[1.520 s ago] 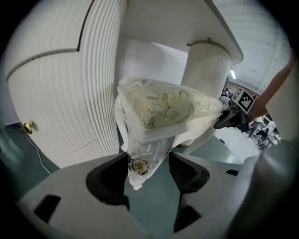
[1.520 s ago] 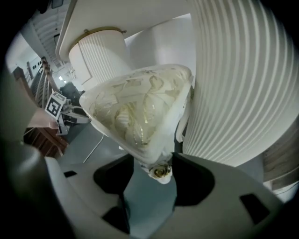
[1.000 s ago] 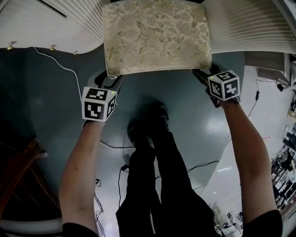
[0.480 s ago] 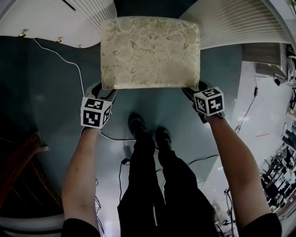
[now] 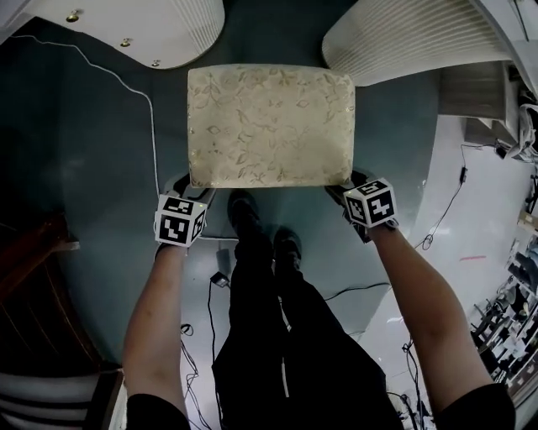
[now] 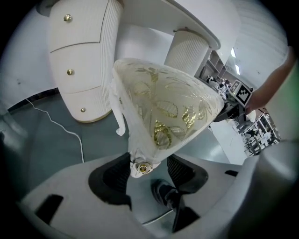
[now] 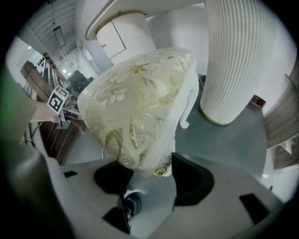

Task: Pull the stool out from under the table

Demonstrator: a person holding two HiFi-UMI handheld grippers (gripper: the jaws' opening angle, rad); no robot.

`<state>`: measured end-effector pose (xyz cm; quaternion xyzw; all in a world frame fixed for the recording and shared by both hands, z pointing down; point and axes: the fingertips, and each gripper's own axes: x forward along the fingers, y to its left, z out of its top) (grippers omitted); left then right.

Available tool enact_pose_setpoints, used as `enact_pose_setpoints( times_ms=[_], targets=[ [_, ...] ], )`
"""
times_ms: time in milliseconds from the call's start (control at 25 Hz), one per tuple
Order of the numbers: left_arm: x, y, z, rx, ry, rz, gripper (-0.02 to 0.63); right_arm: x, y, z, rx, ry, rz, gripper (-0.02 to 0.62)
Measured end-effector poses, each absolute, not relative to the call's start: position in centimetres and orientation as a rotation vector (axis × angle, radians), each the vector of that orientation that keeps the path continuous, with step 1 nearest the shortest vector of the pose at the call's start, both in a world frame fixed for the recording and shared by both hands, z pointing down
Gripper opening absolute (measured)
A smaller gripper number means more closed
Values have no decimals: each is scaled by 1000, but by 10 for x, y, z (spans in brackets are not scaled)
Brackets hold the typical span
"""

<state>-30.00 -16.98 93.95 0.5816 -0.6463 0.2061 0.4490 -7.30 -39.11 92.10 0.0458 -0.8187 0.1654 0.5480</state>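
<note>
The stool has a cream cushion with a gold leaf pattern and white legs, and stands on the dark teal floor between the table's two ribbed pedestals. My left gripper is at its near left corner. In the left gripper view the stool has its gold-studded corner between the jaws of the left gripper, with a gap beside it; these jaws have just been opening. My right gripper is at the near right corner. There the stool sits against the pads of the right gripper.
A white table with a drawer pedestal and a ribbed pedestal stands beyond the stool. A white cable runs over the floor at left. The person's legs and shoes are just behind the stool. Dark wooden furniture is at left.
The stool has slid toward the person and out from under the table top, its whole seat now showing. Both grippers came back with it, staying at its near corners.
</note>
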Motion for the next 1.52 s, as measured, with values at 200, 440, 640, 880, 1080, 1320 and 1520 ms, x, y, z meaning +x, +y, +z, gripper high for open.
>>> enact_pose_setpoints(
  times_ms=[200, 440, 640, 880, 1080, 1320, 1520],
  targets=[
    [-303, -165, 927, 1354, -1578, 512, 255, -72, -386, 916, 39, -1895, 413, 244],
    [-299, -163, 921, 1281, -1555, 531, 250, -70, -387, 910, 45, -1903, 434, 245],
    [-303, -164, 893, 1222, -1594, 465, 239, -68, -381, 901, 54, -1894, 461, 304],
    [-274, -129, 805, 1125, -1692, 323, 239, -20, -353, 831, 36, -1832, 426, 257],
    [-263, -141, 709, 1146, -1823, 217, 206, -12, -360, 764, -30, -1867, 263, 218],
    [-260, -164, 645, 1245, -1854, 242, 204, -58, -344, 708, -117, -2018, 319, 225],
    [-248, -176, 593, 1283, -1899, 204, 190, -61, -328, 670, -180, -2073, 327, 219]
  ],
)
